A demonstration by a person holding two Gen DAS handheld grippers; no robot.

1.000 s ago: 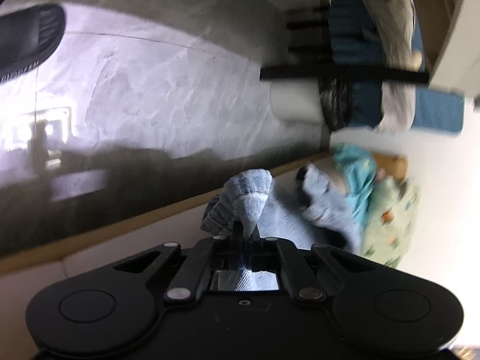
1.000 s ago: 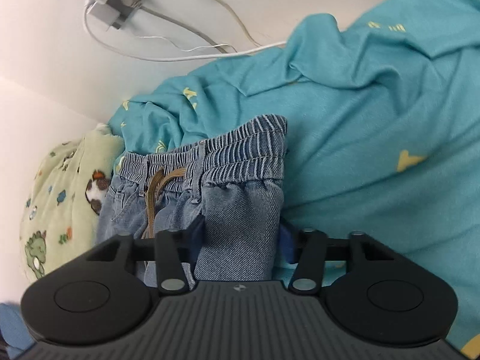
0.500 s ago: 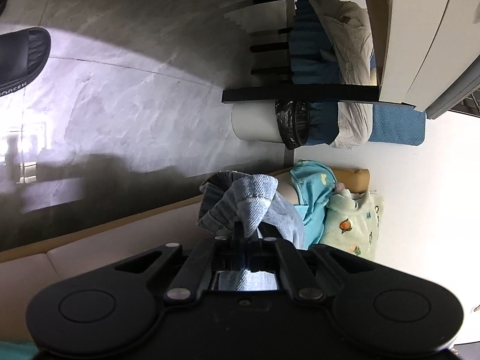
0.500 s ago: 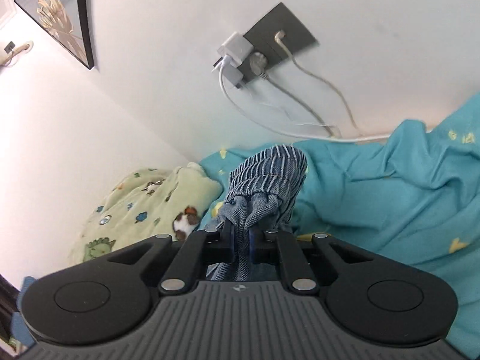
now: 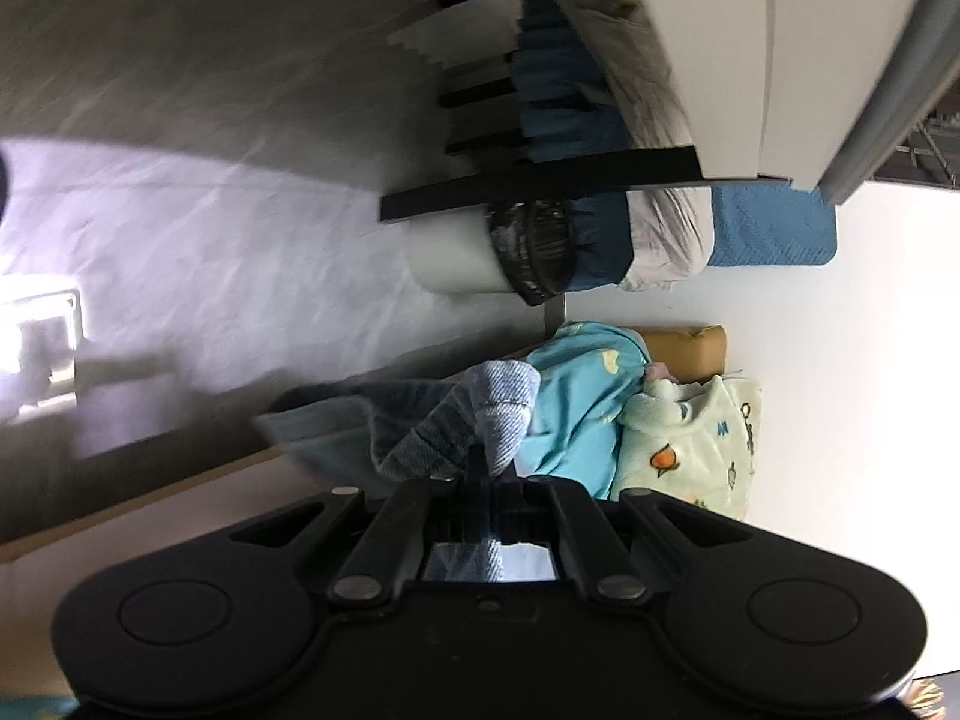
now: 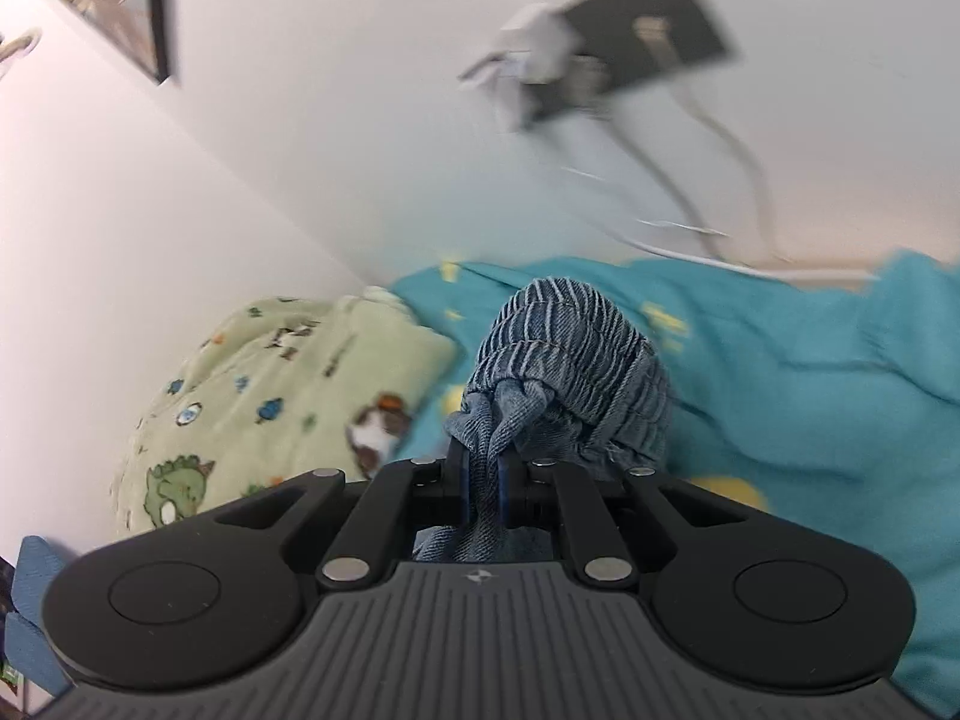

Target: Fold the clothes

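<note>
Claw [image 6: 483, 474] clamped on denim shorts [image 6: 570, 360], teal sheet [image 6: 810, 372] and dinosaur pillow [image 6: 270, 396] behind

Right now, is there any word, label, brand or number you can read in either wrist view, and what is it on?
No readable text in either view.
Right gripper body: a small embossed logo mark, no letters.
Green blanket: dark letter-like printed marks, too blurred to read.
Framed picture: blurred, nothing legible.
Denim pants: no label showing.
</note>
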